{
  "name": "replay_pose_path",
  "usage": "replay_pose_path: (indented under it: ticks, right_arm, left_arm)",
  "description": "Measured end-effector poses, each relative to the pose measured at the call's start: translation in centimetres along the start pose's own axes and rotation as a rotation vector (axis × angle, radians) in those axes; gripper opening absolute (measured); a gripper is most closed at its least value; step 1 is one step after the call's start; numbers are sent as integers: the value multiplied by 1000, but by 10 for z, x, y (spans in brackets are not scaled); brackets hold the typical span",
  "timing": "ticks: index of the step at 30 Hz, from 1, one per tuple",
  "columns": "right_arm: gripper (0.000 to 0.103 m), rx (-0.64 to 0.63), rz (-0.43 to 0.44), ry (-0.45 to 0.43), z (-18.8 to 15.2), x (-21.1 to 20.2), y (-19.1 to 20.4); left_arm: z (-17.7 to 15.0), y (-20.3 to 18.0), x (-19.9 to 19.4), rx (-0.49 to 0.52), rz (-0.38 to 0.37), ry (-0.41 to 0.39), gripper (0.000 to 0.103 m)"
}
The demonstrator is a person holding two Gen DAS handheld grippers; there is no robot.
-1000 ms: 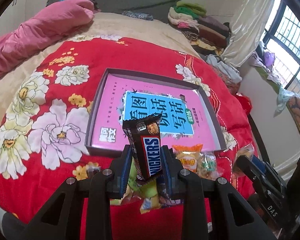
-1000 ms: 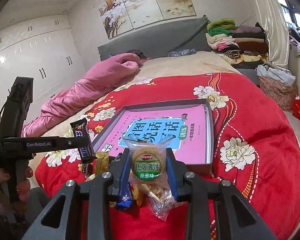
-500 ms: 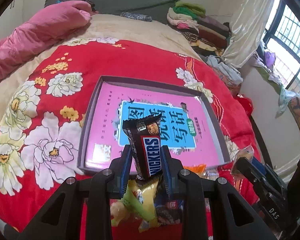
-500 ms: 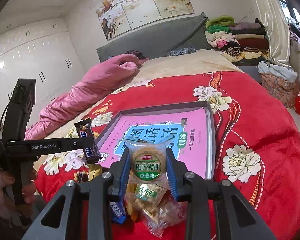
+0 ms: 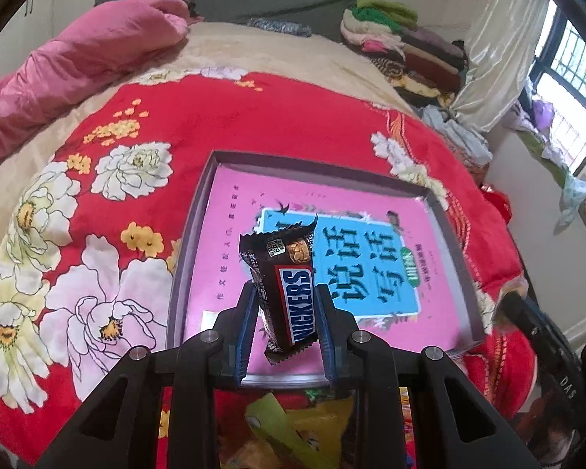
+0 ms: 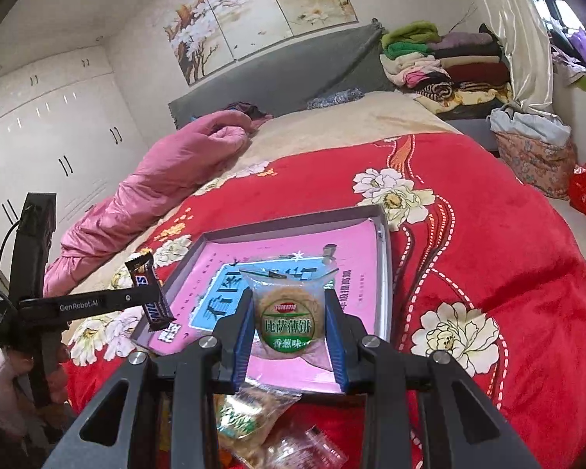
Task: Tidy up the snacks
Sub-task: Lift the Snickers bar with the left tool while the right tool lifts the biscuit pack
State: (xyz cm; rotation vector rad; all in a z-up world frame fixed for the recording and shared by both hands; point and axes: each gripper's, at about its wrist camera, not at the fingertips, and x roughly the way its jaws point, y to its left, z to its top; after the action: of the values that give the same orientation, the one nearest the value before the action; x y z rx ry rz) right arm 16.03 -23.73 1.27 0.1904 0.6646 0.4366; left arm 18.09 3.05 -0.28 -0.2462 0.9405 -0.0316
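Above the tray's near rim (image 5: 285,381), both tongs clamped: Snickers bar (image 5: 289,289), cracker pack (image 6: 288,318).

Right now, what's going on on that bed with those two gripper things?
A person is sorting snacks with a handheld gripper in each hand. The left gripper is shut on a Snickers bar, the right gripper on a wrapped round biscuit. Both hang over the near edge of a shallow grey tray with a pink book cover inside, lying on the red floral blanket. More snack packets lie below the grippers.
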Motion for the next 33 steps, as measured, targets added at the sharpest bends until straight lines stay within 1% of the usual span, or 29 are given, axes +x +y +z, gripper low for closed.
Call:
replay_pose_path:
  ticks: [7,10,14,20,23,27,33]
  right_arm:
    - [34,10,-16,61,-4,21,-9]
    - [34,11,-24,86,-6,27,-11]
    - [34,-21,-50,119,-12,35,-8]
    - [34,-50,-96,144,-15,43,-10]
    - [34,-38,-111,167,-17,46,-14]
    - [34,-16,-114,189,-19,50,-19]
    - [34,-33,-106,219,-23,54,-17]
  left_arm:
    - [-9,2,19,9,26,48,30]
    - [-12,2,25,18,27,72,30]
    - [-15,2,30,19,21,99,30]
    - [-17,1,32,22,28,102,30]
    - [-17,-1,32,27,33,104,30]
    - [-18,-2,31,33,36,109,30]
    - [-18,-4,30,47,45,115,30]
